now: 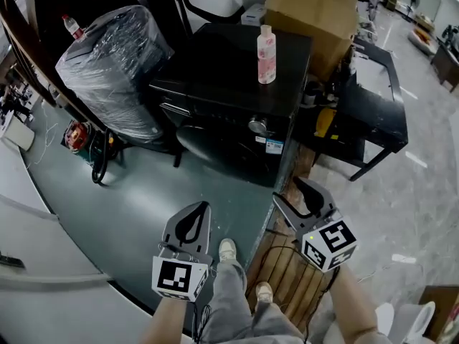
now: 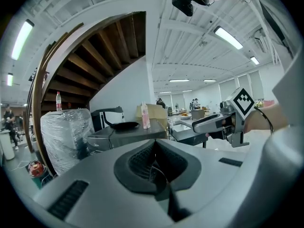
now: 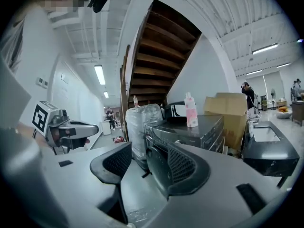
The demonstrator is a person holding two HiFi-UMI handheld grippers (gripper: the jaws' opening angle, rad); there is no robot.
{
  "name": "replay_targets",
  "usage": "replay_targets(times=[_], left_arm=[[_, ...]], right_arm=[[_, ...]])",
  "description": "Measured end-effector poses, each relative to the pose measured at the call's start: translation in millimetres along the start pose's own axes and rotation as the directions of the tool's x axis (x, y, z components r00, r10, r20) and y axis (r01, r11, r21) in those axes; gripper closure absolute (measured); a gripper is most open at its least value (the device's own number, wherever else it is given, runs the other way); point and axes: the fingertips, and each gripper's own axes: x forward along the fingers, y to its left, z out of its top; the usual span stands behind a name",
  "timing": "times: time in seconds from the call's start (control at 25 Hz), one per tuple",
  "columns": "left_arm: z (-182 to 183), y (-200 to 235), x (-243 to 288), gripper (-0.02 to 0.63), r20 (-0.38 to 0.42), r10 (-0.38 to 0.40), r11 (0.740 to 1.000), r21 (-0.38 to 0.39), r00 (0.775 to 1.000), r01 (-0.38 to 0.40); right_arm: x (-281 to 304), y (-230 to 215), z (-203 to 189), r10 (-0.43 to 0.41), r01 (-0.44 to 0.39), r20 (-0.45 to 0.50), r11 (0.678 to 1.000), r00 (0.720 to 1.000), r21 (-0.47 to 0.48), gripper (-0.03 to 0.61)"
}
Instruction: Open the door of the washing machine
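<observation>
Both aimed at washing machine (image 1: 237, 84): left hand-held gripper (image 1: 204, 208) closed, right hand-held gripper (image 1: 287, 189) wide, empty.

Your left hand-held gripper (image 1: 199, 212) sits at seven o'clock in the head view and points toward twelve, its jaws pressed together and empty. Your right hand-held gripper (image 1: 297, 194) sits at five o'clock and points toward eleven, its jaws spread wide on nothing. Your left forearm (image 1: 166, 322) and right forearm (image 1: 356, 301) enter from six o'clock.

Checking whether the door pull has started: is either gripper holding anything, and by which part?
Nothing is held. The left gripper is shut on nothing, the right gripper stands open and empty, both short of the washing machine.
</observation>
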Motion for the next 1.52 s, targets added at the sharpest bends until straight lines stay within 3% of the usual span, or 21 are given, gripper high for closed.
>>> replay_targets(times=[0.28, 0.48, 0.88, 1.08, 1.28, 1.52], left_arm=[[-51, 33, 66, 0.595, -0.045, -0.072, 0.997, -0.002, 0.996, 0.072], [-95, 55, 100, 0.595, -0.089, -0.085, 0.996, -0.033, 0.992, 0.083], [-148, 60, 167, 0.595, -0.077, -0.212, 0.975, -0.079, 0.974, 0.206], [-185, 64, 193, 0.595, -0.113, -0.254, 0.966, -0.084, 0.961, 0.246], [-225, 77, 211, 0.595, -0.161, -0.232, 0.969, -0.128, 0.959, 0.213], [-258, 81, 227, 0.594, -0.204, -0.26, 0.96, -0.16, 0.944, 0.23]], right_arm=[[78, -33, -43, -0.038, 0.038, -0.084, 0.999, 0.996, -0.002, 0.312], [121, -55, -74, -0.061, 0.062, -0.133, 0.998, 0.989, 0.001, 0.31], [203, -93, -146, -0.028, 0.03, -0.231, 1.0, 0.973, 0.006, 0.304], [233, -113, -182, -0.017, 0.018, -0.292, 1.0, 0.956, 0.001, 0.307], [256, -123, -209, 0.027, -0.017, -0.332, 0.999, 0.943, 0.034, 0.33], [276, -127, -234, 0.06, -0.059, -0.38, 0.998, 0.923, 0.016, 0.359]])
